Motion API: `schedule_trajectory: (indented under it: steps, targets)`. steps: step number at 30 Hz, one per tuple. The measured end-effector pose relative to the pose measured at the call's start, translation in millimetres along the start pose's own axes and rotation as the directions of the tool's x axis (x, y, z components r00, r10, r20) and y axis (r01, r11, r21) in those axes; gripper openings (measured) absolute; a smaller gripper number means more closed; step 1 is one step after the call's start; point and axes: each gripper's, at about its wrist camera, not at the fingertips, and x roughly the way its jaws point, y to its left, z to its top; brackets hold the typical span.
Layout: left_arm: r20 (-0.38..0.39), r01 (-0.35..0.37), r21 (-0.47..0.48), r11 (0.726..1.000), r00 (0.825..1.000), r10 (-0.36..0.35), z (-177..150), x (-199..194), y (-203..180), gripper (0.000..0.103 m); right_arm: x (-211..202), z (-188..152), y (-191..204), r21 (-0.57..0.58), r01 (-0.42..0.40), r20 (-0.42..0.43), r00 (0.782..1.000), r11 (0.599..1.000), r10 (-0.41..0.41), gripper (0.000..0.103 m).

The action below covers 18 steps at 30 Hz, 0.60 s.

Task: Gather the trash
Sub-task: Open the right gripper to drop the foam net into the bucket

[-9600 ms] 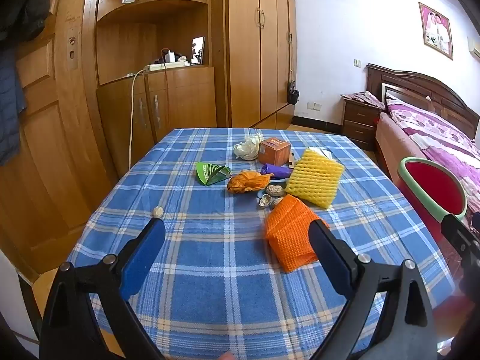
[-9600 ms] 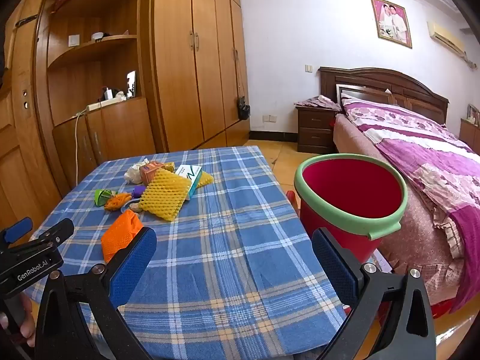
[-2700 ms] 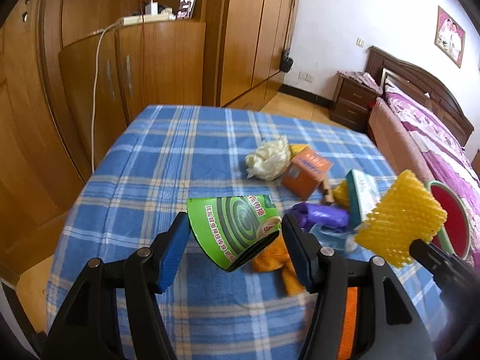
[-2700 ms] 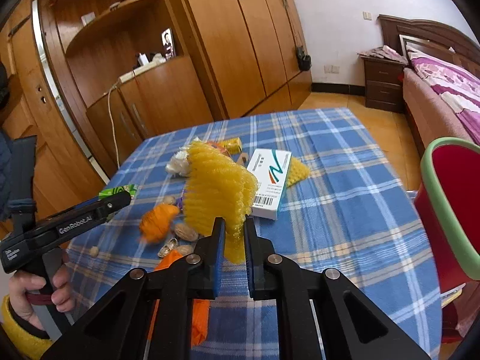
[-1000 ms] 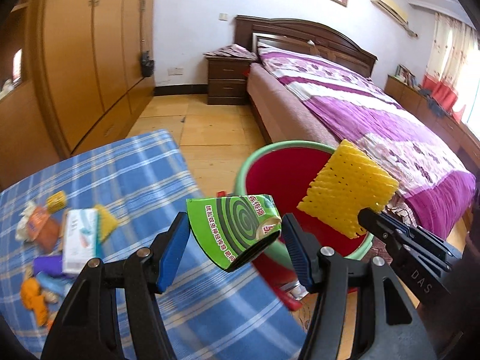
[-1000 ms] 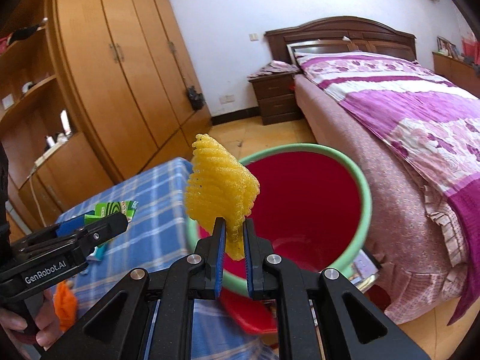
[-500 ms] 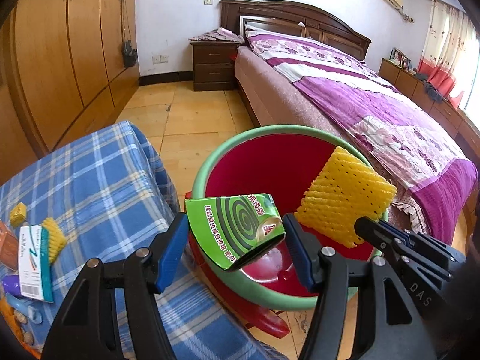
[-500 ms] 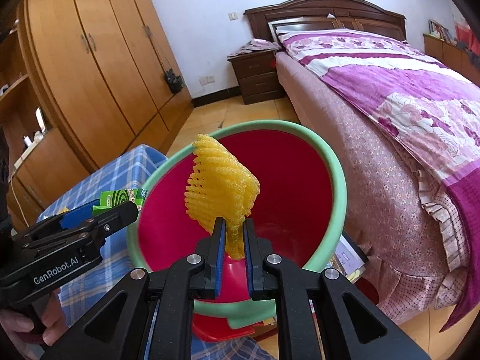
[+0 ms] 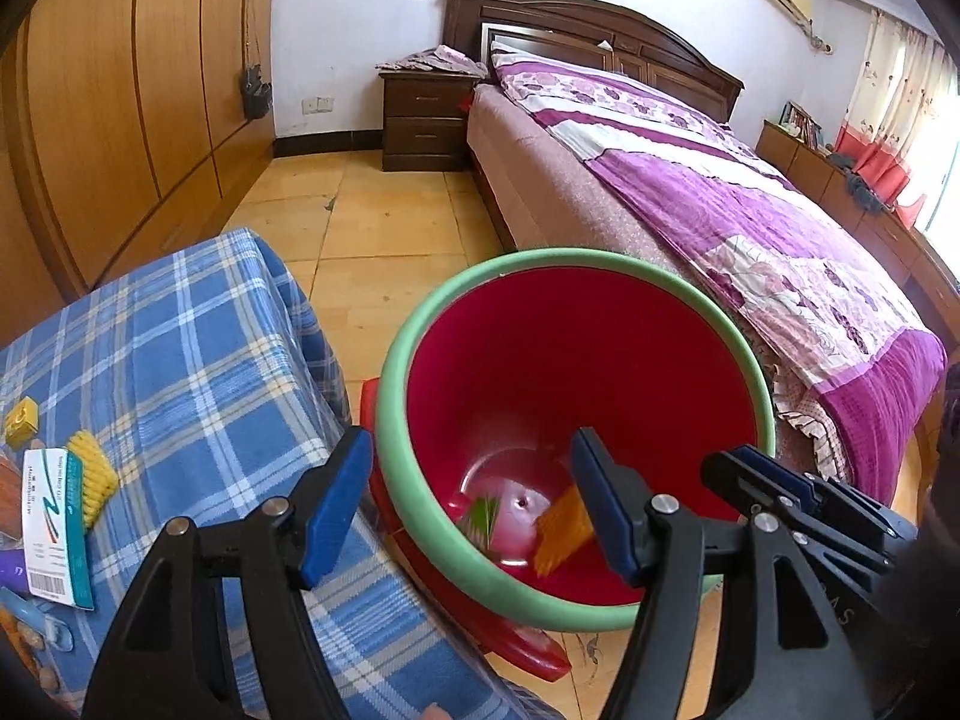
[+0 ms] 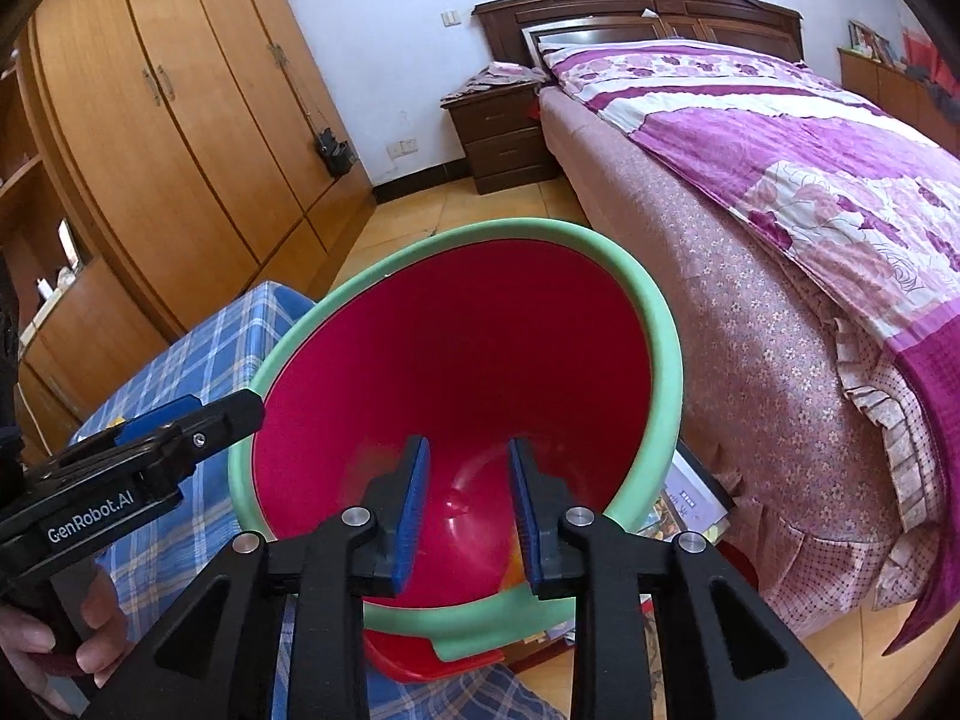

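A red bucket with a green rim (image 9: 516, 264) (image 10: 654, 312) stands on the floor between the table and the bed. My left gripper (image 9: 471, 498) is open and empty above its near rim. My right gripper (image 10: 465, 486) is open and empty over the bucket's mouth; it also shows in the left wrist view (image 9: 780, 492). The green mosquito-coil box (image 9: 483, 513) and the yellow foam net (image 9: 561, 531) lie at the bucket's bottom. More trash stays on the table: a white-and-teal box (image 9: 54, 522), a yellow foam piece (image 9: 93, 471) and a small yellow cube (image 9: 21, 414).
The table with the blue plaid cloth (image 9: 198, 360) is at the left, its edge touching the bucket. A bed with a purple quilt (image 9: 750, 222) is at the right. A nightstand (image 9: 426, 120) and wooden wardrobes (image 9: 138, 90) stand behind. Tiled floor lies between.
Both grippers have opened. The green box and the yellow foam net have dropped from them into the bucket.
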Motion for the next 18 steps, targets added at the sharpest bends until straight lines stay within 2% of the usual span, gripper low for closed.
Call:
schedule_trajectory:
  steps: [3,10,18]
  targets:
    - [0.015,-0.011,-0.007,1.0,1.0,0.011,-1,-8,4,0.07,-3,0,0,0.006,0.003,0.01,1.0,1.0,-0.003,0.047]
    - [0.022,-0.038,-0.04,0.998,0.999,0.039,-6,-28,18,0.07,-17,-1,7,0.0,-0.01,0.034,0.999,1.0,0.01,0.051]
    - [0.03,-0.08,-0.085,0.993,0.996,0.082,-22,-65,38,0.07,-38,-6,28,-0.021,-0.041,0.065,0.997,0.999,0.042,0.071]
